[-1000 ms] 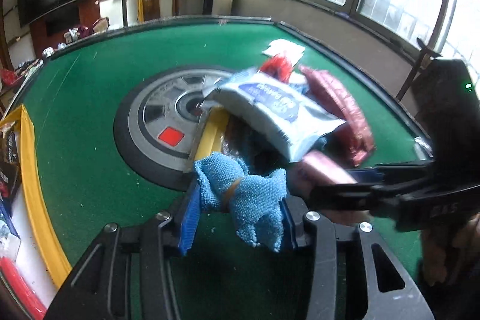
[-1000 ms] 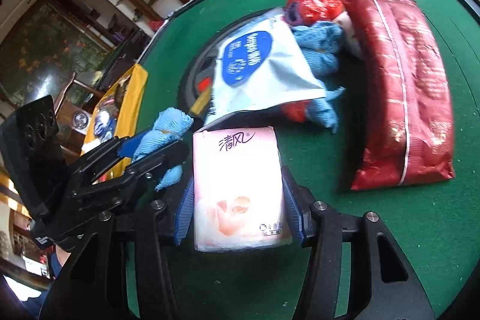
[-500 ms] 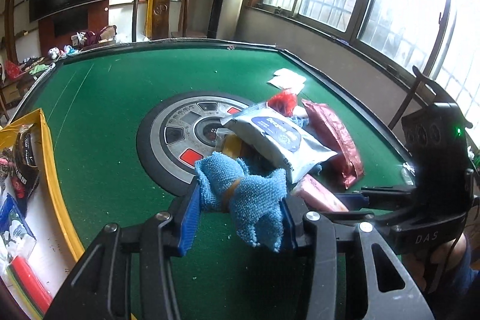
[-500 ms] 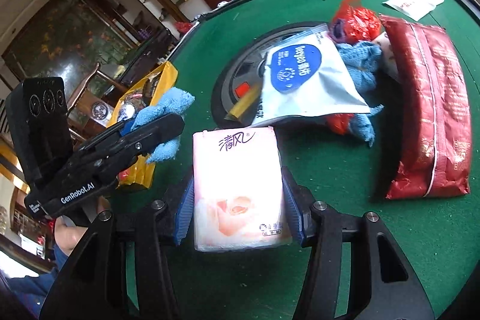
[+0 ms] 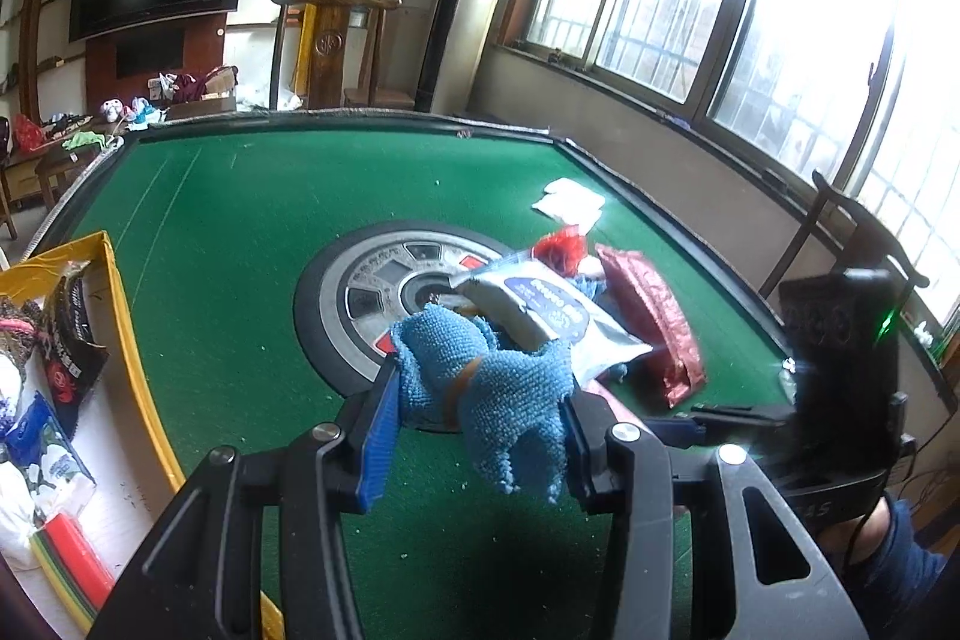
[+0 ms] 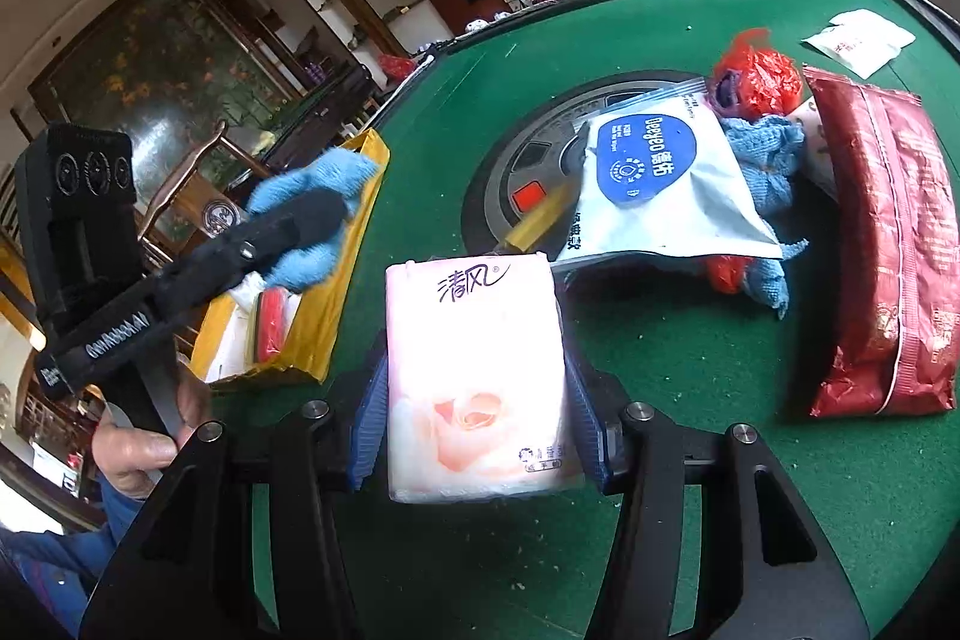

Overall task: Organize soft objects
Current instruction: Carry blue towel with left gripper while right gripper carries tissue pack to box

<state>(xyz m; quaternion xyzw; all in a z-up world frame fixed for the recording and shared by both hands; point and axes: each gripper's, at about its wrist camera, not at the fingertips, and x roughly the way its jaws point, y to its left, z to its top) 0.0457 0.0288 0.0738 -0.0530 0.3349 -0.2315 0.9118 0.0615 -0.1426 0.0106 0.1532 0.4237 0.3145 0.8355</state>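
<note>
L gripper [image 5: 477, 415] clamps a blue cloth [image 5: 492, 400] at lower ctr of its view, R gripper [image 6: 477, 400] clamps a pink tissue pack [image 6: 474, 382] at lower ctr, w/ wipes pack [image 6: 654, 184] & red bag [image 6: 888, 250] on green table [image 6: 690, 520] at right.

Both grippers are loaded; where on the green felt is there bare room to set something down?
Bare felt lies between the yellow box and the grey centre disc, and on the far side. Crowded: wipes pack, red pouch and cloths piled right of the disc.
</note>
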